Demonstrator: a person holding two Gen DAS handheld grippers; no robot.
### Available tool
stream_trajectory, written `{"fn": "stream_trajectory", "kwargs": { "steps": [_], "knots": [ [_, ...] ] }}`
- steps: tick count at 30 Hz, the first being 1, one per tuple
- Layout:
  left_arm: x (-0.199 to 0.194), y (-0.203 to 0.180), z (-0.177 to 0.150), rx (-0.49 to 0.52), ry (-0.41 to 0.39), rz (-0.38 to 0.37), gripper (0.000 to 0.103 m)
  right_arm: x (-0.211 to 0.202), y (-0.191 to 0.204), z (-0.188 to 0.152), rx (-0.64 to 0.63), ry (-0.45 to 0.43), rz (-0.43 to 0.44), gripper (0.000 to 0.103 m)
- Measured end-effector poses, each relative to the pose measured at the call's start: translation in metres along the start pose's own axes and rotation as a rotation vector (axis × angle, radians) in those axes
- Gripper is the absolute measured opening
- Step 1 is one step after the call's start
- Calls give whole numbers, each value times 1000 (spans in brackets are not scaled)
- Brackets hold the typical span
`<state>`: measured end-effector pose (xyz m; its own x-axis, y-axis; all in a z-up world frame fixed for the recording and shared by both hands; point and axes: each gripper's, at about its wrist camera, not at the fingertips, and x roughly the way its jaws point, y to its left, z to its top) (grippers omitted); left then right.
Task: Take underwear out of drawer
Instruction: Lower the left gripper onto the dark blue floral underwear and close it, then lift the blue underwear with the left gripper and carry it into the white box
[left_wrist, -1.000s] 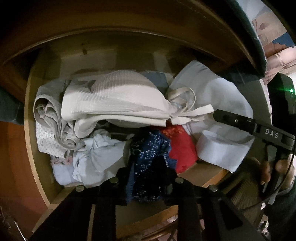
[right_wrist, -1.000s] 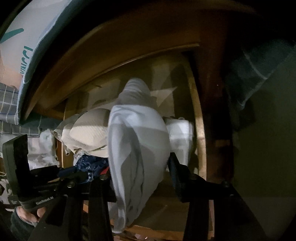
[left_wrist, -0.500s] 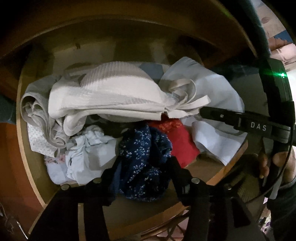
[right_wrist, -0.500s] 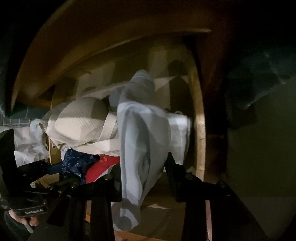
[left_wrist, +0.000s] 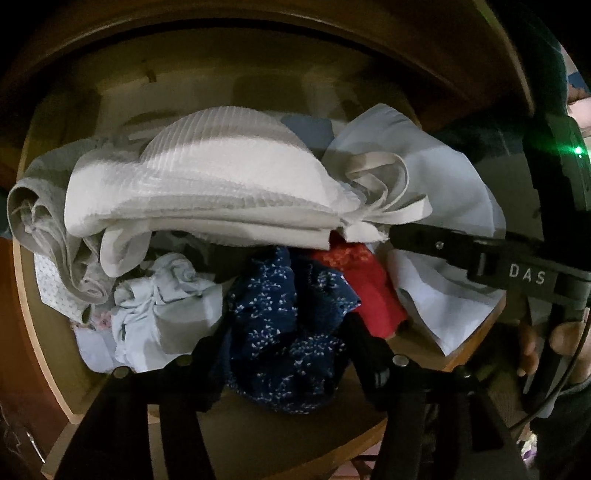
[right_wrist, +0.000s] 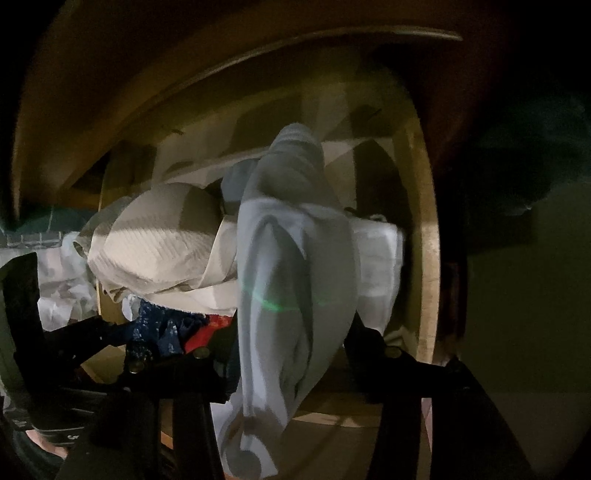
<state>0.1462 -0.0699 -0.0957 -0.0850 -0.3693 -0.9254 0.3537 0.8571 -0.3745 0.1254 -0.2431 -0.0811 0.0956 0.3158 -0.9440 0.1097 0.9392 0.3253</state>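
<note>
Over the front edge of the wooden drawer (left_wrist: 48, 332), the left gripper (left_wrist: 284, 332) clamps navy speckled underwear (left_wrist: 284, 317) and the right gripper (right_wrist: 291, 339) clamps a pale blue pair (right_wrist: 291, 280), both half-lifted, neither clear of the drawer.

Both pictures are dim and round, bent and black at the edges, with light from the front falling on the white cloth (left_wrist: 207, 184) in stripes, a tiny green lamp (left_wrist: 577, 150) glowing, and the pale cloth (right_wrist: 291, 295) blurry with a green glare streak across it.
</note>
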Motion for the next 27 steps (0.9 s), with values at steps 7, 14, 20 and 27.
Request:
{"fn": "stream_trajectory", "kwargs": {
  "steps": [7, 14, 20, 27],
  "knots": [
    [9, 0, 4, -20, -10, -2, 62, -1, 1, 1, 8, -28, 30, 41],
    [0, 19, -5, -130, -31, -33, 24, -1, -1, 1, 16, -24, 44, 36],
    [-21, 16, -15, -143, -80, -26, 21, 4, -1, 4, 16, -12, 41, 31],
    [-58, 4, -34, -74, -126, -9, 21, -2, -2, -1, 18, -40, 30, 23]
  ]
}}
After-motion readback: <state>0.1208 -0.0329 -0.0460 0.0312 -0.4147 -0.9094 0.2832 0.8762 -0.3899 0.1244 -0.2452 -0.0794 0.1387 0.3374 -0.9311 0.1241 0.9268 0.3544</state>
